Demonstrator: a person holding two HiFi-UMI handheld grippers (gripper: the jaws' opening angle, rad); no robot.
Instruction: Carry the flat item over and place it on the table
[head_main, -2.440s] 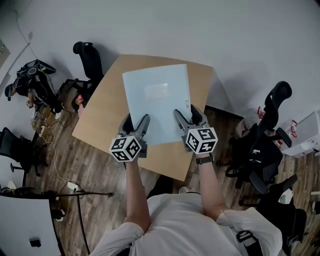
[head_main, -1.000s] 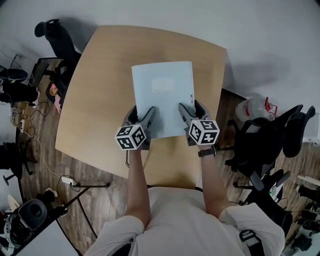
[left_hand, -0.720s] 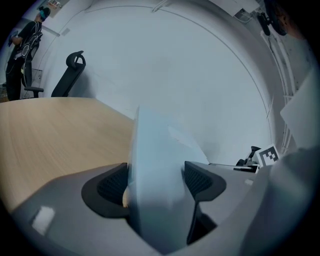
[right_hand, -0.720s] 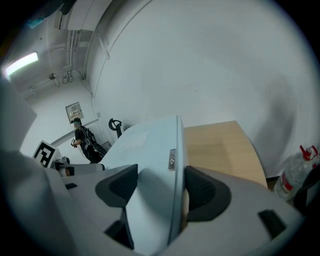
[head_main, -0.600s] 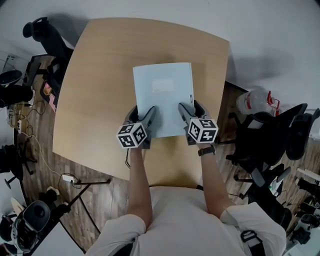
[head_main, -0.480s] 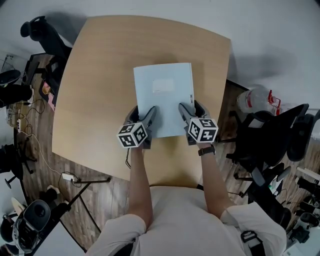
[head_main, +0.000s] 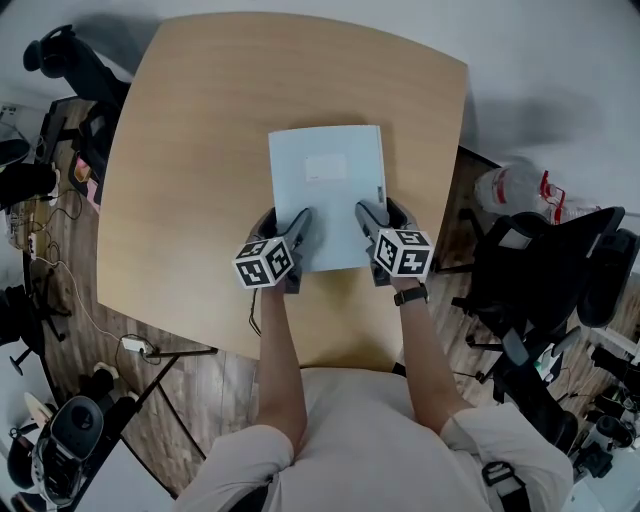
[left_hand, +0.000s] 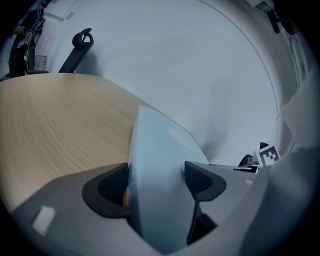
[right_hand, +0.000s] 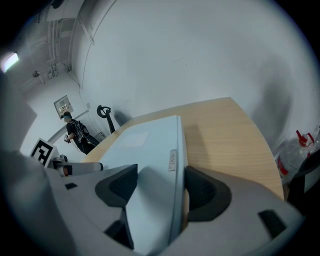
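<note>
So the person is standing at the near edge of the table (head_main: 200, 150), a light wood one with rounded corners, and has a gripper in each hand reaching out over it. Both are on the same thing: a flat pale blue folder (head_main: 327, 195) that sits over the middle of the table, a bit toward the near side.

The left gripper (head_main: 284, 228) has the folder's near left corner. In the left gripper view its jaws are closed down on the folder (left_hand: 160, 165), one dark pad on each face, with the sheet running straight out from between them over the tabletop (left_hand: 55, 125). The right gripper (head_main: 382, 218) does the same at the near right corner; in the right gripper view the jaws pinch the folder (right_hand: 145, 145) right along its edge, next to a little label strip (right_hand: 172, 160).

The folder lies about level with the table surface. Can't honestly tell if it's touching the wood or just above it. There's a faint white rectangle (head_main: 326, 166) on the top face, toward the far end.

Around the table: a black office chair (head_main: 545, 280) and a clear water jug (head_main: 515, 185) off its right side, and another black chair (head_main: 60, 55) by the far left corner.
</note>
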